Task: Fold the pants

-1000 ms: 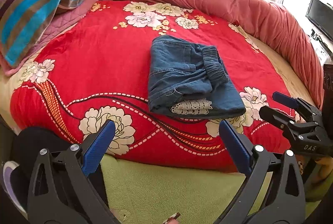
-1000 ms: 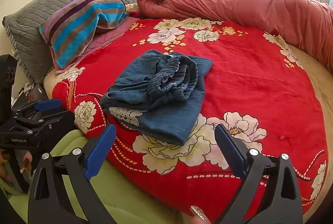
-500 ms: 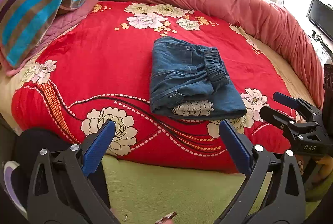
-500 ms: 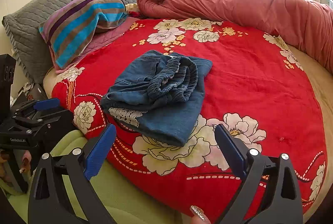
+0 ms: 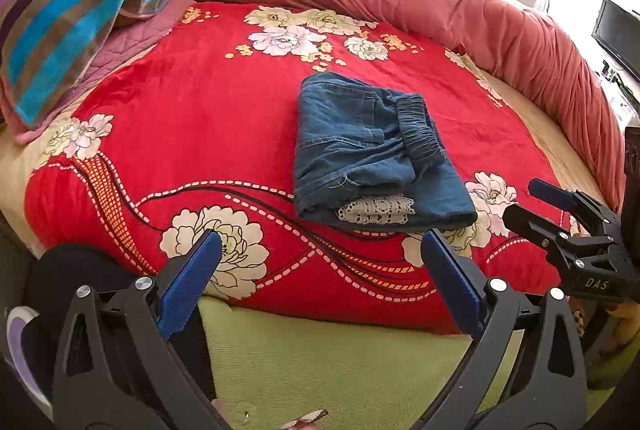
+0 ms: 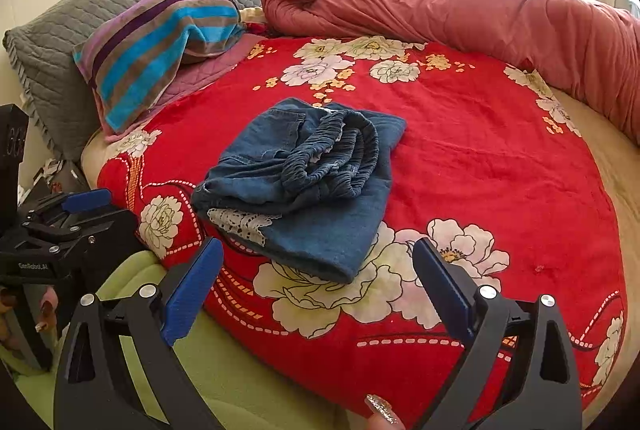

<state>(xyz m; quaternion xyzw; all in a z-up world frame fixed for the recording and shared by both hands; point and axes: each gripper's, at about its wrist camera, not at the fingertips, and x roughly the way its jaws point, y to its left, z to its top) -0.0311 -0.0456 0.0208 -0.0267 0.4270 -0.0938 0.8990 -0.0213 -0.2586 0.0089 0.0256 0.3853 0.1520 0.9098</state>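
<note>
Blue denim pants [image 5: 368,154] [image 6: 308,178] lie folded into a compact stack on the red floral blanket [image 5: 192,118] [image 6: 480,166], with the elastic waistband on top and a strip of white lace [image 5: 374,208] showing at the near edge. My left gripper [image 5: 320,250] is open, held back over the bed's near edge, nothing between its blue pads. My right gripper [image 6: 316,254] is open too, just short of the pants' near corner. Each gripper also shows in the other's view: the right gripper [image 5: 560,214] at the right edge, the left gripper [image 6: 72,214] at the left edge.
A striped pillow [image 5: 72,14] [image 6: 160,42] and a grey quilted pillow [image 6: 80,30] lie at the back left. A rolled pink duvet [image 5: 440,6] [image 6: 480,10] curves along the back and right. A green sheet [image 5: 340,362] covers the near bed edge. A dark screen [image 5: 616,34] stands far right.
Both grippers have drifted slightly, so the pants sit a little lower in the left wrist view. The pants have not moved, and both grippers stay open.
</note>
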